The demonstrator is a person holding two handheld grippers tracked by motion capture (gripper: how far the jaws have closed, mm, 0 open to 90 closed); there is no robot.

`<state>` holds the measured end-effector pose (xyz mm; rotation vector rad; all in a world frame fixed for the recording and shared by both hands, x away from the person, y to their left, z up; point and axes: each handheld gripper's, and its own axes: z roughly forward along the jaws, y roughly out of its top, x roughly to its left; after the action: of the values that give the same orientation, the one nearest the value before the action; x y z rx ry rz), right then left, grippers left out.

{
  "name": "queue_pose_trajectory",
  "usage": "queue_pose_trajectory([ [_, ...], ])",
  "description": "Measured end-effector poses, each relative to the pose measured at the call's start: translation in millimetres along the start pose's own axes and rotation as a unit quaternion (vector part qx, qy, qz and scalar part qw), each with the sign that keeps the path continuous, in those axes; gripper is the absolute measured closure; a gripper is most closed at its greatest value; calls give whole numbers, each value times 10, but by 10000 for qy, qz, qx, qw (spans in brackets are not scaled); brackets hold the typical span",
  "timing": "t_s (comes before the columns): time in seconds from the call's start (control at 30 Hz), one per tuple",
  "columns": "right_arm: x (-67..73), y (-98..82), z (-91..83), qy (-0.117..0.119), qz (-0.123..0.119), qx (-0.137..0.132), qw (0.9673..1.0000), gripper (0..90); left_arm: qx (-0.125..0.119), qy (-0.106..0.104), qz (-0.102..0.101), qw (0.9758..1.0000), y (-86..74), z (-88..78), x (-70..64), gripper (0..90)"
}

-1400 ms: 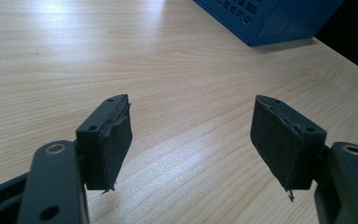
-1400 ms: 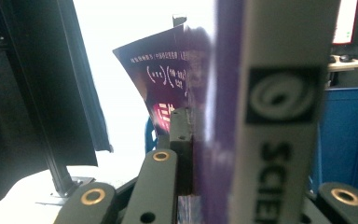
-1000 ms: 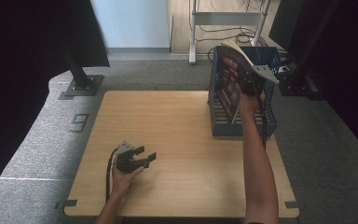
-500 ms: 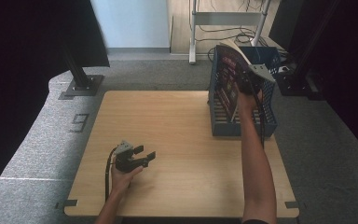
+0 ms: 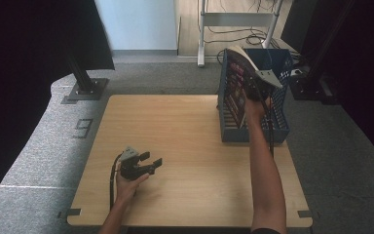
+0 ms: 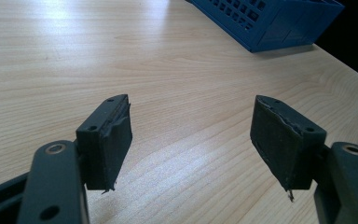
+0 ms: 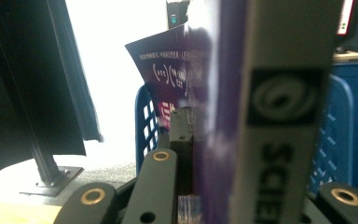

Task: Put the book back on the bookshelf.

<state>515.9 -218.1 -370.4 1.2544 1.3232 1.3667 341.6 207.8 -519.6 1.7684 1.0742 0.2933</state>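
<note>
**High view: book gripped at the basket, transfer unfinished**

High view shows the right tool [image 5: 251, 90] clamped on a book [image 5: 236, 80], held tilted above the blue basket [image 5: 277, 127] at the counter's far right edge. Right gripper view confirms the jaws pinch the book [image 7: 242, 116] near its spine. Whether it is going in or coming out, I cannot tell. Left tool [image 5: 146, 163] rests near the counter's [image 5: 185, 131] front left, jaws apart, holding nothing. Judgement: mid-step; the book is not yet set down anywhere.
</note>
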Motion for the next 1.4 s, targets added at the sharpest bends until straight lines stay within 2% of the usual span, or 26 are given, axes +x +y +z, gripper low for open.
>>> queue_pose_trajectory([
  [0.33,21,-132,88,-63,44,47,10000,812,-42,14,-34,10000,2,-19,19,291],
  [0.73,16,-271,112,-53,57,198,9998,812,-22,20,-35,10000,-5,-18,21,290],
  [1.03,33,-367,71,-10,35,288,9996,811,-35,8,-31,10000,-3,-22,11,290],
  [1.3,63,-371,-7,49,-38,327,9994,795,-46,-4,-29,10000,3,-20,3,290],
  [1.4,91,-387,-63,37,-171,412,9990,794,-39,-8,-33,10000,5,-19,6,291],
])
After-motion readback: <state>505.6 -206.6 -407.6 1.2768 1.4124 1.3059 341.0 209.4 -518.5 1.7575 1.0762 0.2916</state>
